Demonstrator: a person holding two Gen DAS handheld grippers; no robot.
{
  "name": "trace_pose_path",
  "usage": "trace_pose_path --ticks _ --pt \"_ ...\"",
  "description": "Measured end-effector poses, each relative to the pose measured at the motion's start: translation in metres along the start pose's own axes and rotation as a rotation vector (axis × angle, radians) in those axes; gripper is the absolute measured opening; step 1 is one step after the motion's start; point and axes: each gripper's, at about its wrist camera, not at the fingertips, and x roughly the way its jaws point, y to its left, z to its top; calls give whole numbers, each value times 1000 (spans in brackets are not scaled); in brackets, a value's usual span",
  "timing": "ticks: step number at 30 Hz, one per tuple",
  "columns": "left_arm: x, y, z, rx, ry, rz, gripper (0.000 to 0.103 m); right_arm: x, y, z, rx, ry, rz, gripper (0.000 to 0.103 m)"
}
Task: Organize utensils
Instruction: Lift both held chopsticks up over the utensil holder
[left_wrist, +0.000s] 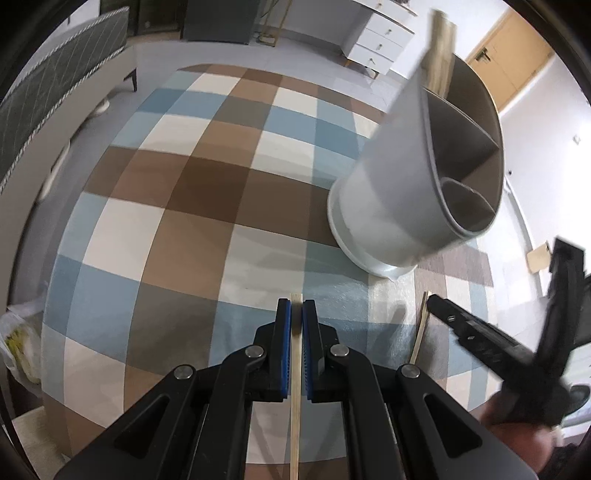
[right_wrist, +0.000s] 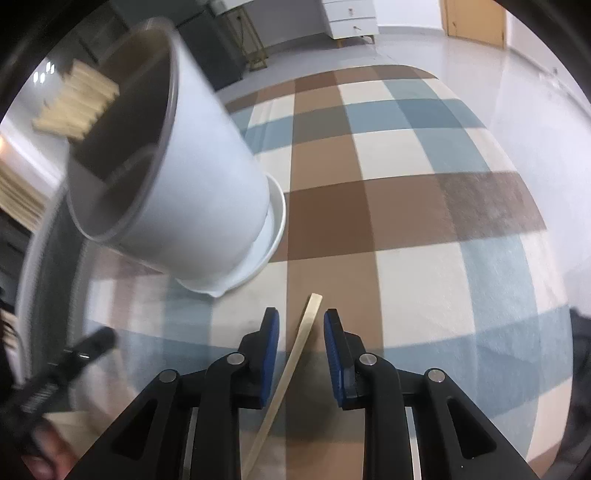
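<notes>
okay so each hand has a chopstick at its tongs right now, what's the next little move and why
Probably close the right tongs on the chopstick lying on the checked cloth: it sits between their pads, which stand apart from it. The left tongs already pinch their own chopstick, and the grey holder with chopsticks in it stands nearby, so both could go there afterwards.
</notes>
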Motion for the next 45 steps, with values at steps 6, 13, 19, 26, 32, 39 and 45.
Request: trace_pose_path --ticks 6,13,19,26,32,39,45 --pt "-3 0 3 0 -6 -17 2 14 23 -5 -110 -49 -177 33" --pt "-11 3 4 -4 -29 -20 2 16 35 -5 -127 -51 -219 9" --pt "-21 -2 -2 19 -45 -11 2 5 29 -11 -125 -43 -116 6" --pt "-55 -16 -9 64 -148 -47 2 -45 17 -18 -104 -138 38 6" --pt "-78 -27 -20 111 -197 -44 2 -90 17 -35 -77 -231 124 5" --pt "-94 -40 -29 157 -212 -21 2 -122 16 -50 -70 -310 178 5" --pt "-107 -54 -35 212 -223 -1 2 -141 16 -56 -90 -369 198 5"
